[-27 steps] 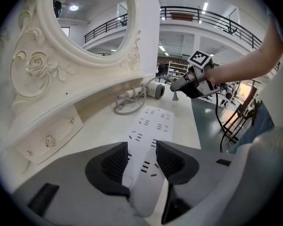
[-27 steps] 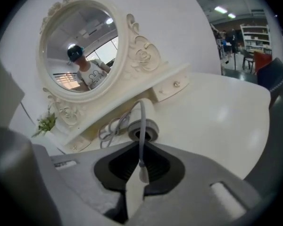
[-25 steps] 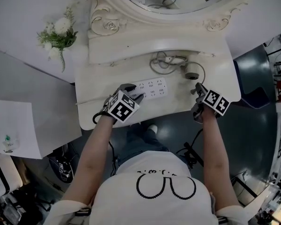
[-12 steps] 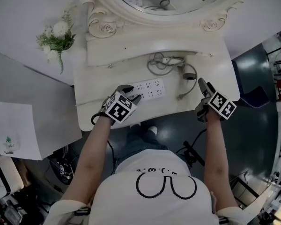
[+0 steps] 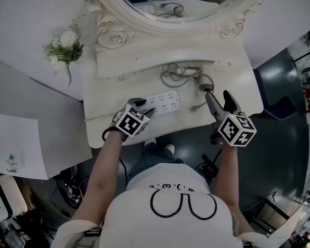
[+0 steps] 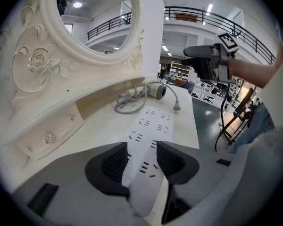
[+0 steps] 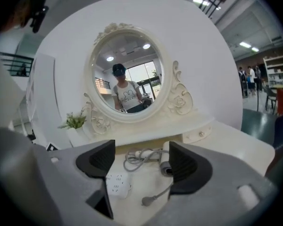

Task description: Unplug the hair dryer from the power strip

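Observation:
The white power strip (image 5: 164,101) lies flat on the cream vanity top (image 5: 237,94), with its near end between the pads of my left gripper (image 5: 146,107), which is shut on it. The left gripper view shows the strip (image 6: 151,126) running away from the left gripper (image 6: 140,157), all its sockets bare. The hair dryer (image 5: 204,83) lies behind it beside its coiled cord (image 5: 173,74). Its plug (image 5: 196,107) lies loose on the tabletop, clear of the strip. My right gripper (image 5: 218,98) hangs above the table's front right, its jaws opening, nothing between them. The right gripper view shows the plug (image 7: 148,200) below the right gripper (image 7: 139,161).
An oval mirror (image 5: 170,4) in a carved frame stands at the back over a shelf with small drawer knobs (image 6: 49,137). A sprig of white flowers (image 5: 64,43) sits at the far left. A sheet of paper (image 5: 15,143) lies on the lower left table.
The right gripper has opened, let go of the plug and lifted away from the tabletop. The plug now lies loose by the strip. The left gripper has stayed on the strip.

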The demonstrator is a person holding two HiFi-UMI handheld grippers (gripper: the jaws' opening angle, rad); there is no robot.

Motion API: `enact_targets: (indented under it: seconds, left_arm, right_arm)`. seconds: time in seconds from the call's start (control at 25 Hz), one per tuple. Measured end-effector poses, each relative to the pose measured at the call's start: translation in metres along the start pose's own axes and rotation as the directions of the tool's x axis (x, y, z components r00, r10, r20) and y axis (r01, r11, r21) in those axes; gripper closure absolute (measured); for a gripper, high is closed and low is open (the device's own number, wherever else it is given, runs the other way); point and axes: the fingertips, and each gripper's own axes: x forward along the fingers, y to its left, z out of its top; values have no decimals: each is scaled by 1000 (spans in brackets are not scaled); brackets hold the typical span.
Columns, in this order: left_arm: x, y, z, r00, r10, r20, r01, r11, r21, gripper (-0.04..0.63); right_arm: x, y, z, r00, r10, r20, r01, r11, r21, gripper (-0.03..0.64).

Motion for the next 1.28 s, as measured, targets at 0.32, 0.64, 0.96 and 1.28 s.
enact_targets:
  seconds: [0.32, 0.64, 0.96, 1.28]
  left_arm:
    - [-63, 21, 65, 952, 115, 284, -48, 971, -234, 402]
    - [-138, 27, 134, 805, 203, 558, -134, 978, -161, 402]
    - [-190, 28, 168, 686, 189, 702, -222, 974, -45, 402]
    - [-225, 37, 170, 580, 246, 776, -243, 962, -124, 414]
  right_arm:
    - [-23, 26, 34, 996, 26, 85, -12, 986, -165, 615]
    - [-31, 43, 56, 989, 38, 143, -6, 976, -218, 615]
    - [-39, 74, 66, 979, 30, 201, 27, 961, -276, 617]
    - [-43, 103, 63, 972, 41, 230, 34, 948, -316, 615]
